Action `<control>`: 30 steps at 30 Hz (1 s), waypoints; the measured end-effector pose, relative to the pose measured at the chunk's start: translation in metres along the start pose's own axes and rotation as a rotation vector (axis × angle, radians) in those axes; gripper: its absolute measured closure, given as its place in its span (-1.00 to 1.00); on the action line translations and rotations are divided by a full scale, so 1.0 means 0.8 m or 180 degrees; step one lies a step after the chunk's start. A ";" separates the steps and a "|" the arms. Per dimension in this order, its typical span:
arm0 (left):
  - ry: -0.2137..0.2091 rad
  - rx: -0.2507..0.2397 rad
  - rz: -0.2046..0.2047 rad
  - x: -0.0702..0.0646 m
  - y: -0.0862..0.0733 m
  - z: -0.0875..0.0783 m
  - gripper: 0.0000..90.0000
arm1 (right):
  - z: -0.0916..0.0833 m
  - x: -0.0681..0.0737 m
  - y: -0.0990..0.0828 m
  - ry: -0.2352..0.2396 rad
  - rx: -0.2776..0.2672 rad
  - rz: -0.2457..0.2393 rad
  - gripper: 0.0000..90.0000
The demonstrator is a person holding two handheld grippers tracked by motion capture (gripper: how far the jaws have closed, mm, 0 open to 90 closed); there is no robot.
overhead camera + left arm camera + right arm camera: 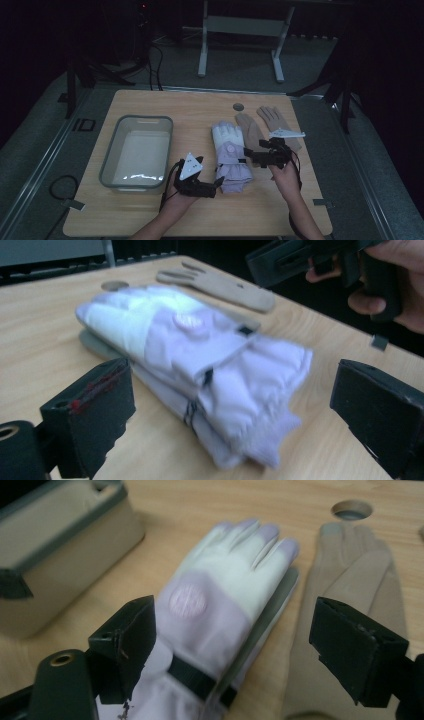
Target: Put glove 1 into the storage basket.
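Left gripper [218, 183]: jaws wide apart, empty, at the cuff of the lilac gloves [230, 157], which lie stacked mid-table between bin [116, 159] and tan gloves [262, 125]. Right gripper [248, 155]: jaws spread, holding nothing, over the lilac gloves' wrist strap. Wooden table [200, 107]; room dark.

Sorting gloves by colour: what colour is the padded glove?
Pale lilac with white fingers, clearest in the right gripper view: padded glove.

Dim high view, dark surroundings; both gripper views brighter, blurred.
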State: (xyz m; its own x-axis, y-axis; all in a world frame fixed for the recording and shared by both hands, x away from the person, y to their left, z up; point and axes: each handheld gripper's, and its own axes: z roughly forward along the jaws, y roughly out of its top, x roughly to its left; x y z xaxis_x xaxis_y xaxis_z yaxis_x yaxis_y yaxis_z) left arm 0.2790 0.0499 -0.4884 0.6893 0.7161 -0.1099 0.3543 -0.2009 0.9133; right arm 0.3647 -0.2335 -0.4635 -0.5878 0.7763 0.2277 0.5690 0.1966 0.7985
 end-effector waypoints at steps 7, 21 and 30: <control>0.0159 0.0335 -0.0177 0.007 0.015 0.032 -0.66 | 0.021 0.004 0.012 0.0020 0.0090 -0.0058 -0.47; 0.0167 0.0970 -0.0575 0.013 -0.027 0.077 -0.55 | 0.071 -0.011 -0.024 -0.0036 0.0618 0.0234 -0.06; 0.0036 0.1042 -0.0776 0.024 -0.044 0.084 -0.54 | 0.090 -0.024 -0.042 0.0015 0.0901 0.0492 0.02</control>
State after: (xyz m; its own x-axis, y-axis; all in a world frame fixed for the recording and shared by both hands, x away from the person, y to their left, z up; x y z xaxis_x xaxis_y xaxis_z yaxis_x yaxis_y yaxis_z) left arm 0.3222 0.0259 -0.5493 0.5538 0.7760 -0.3018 0.6903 -0.2252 0.6875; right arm 0.3987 -0.2120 -0.5347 -0.4841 0.8074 0.3373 0.7888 0.2358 0.5676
